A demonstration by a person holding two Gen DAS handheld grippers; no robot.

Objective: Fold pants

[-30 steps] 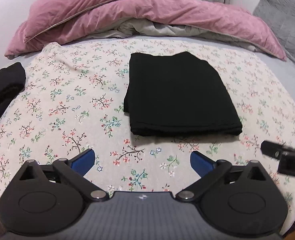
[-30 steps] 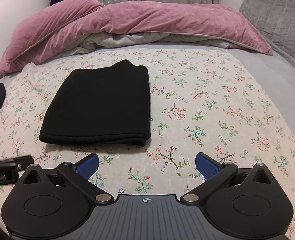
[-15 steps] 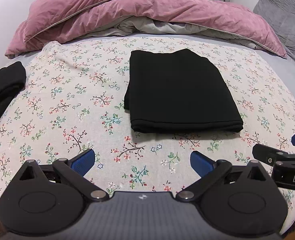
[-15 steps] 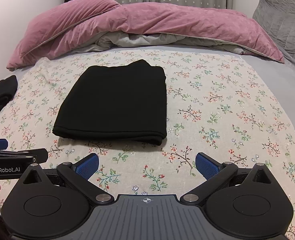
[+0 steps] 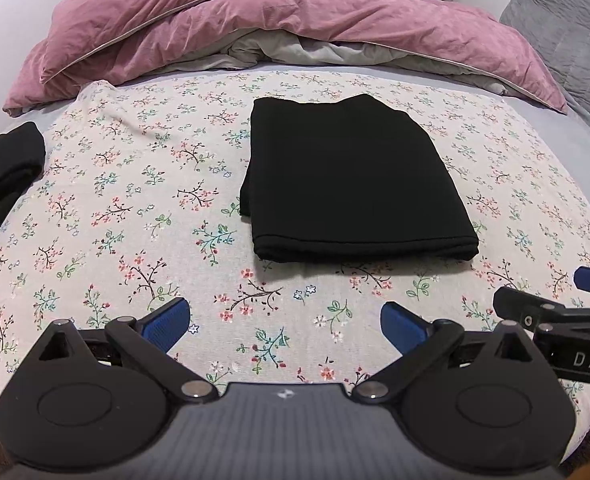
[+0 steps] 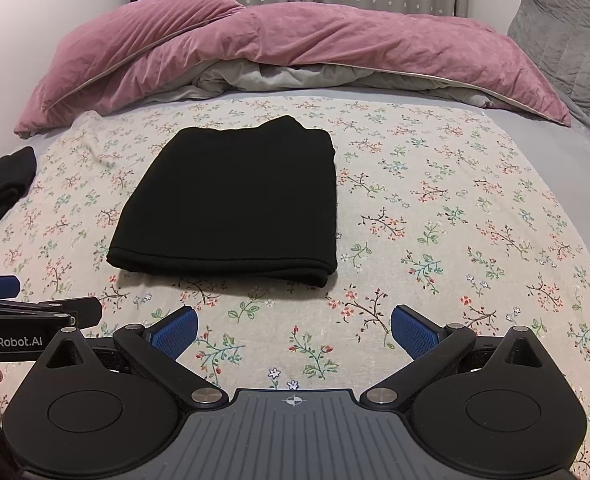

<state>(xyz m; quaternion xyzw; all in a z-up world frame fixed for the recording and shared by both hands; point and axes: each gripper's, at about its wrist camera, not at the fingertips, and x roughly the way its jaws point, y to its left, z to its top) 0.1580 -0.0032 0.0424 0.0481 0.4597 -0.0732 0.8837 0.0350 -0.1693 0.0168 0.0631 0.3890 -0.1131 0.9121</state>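
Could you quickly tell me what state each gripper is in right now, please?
Left gripper: open, holding nothing, short of the folded pants.
Right gripper: open, holding nothing.

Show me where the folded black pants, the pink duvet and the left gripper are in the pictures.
folded black pants (image 5: 351,176), left wrist view, middle of top layer.
pink duvet (image 6: 295,44), right wrist view, middle of its pink top.
left gripper (image 5: 285,322), left wrist view, midway between the blue fingertips.

Bare floral-print bedsheet (image 5: 143,216) open around folded black fabric pants (image 5: 351,184) on near, left, right sides. Rumpled pink velvet duvet (image 6: 295,44) blocks far side; second black folded garment (image 5: 3,172) at left edge.
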